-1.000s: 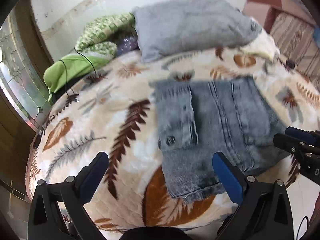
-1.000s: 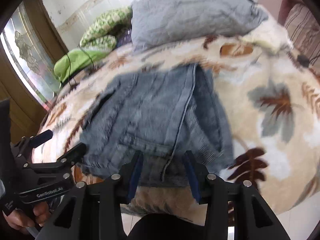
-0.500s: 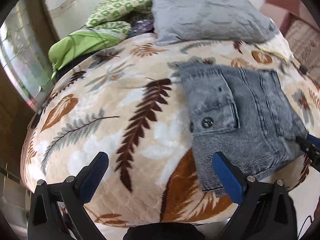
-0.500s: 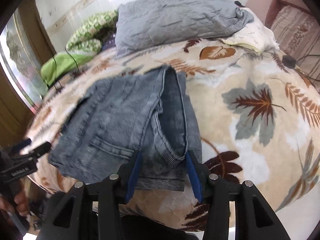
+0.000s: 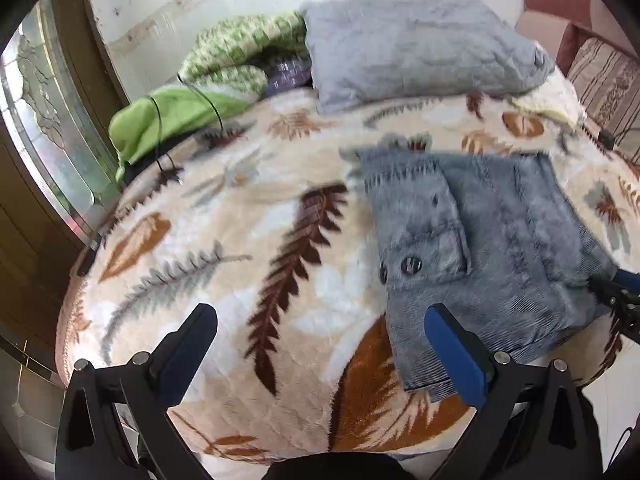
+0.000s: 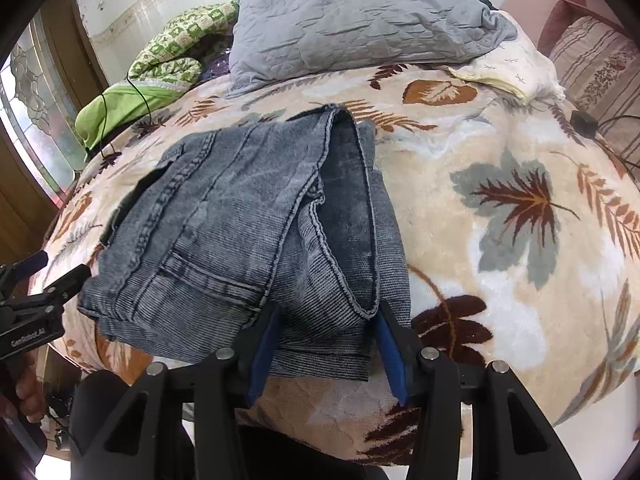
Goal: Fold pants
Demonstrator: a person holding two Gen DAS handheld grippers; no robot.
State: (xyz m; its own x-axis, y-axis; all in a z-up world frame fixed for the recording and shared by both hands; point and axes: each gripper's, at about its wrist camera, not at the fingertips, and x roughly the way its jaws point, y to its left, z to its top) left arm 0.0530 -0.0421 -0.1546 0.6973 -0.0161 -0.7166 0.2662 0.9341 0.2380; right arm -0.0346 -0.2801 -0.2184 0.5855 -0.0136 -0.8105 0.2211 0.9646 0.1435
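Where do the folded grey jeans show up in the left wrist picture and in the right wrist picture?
Left wrist: folded grey jeans right of centre, button flap facing the camera.
Right wrist: jeans left of centre, near hem between the right hand-held gripper pads.
Shared landmark: grey pillow at the top.

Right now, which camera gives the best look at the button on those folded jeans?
The left wrist view. There the dark button sits in plain sight on the waistband flap of the folded jeans, though slightly blurred. The right wrist view is sharper but shows only the jeans' seams, hems and a pocket edge; no button is visible there.
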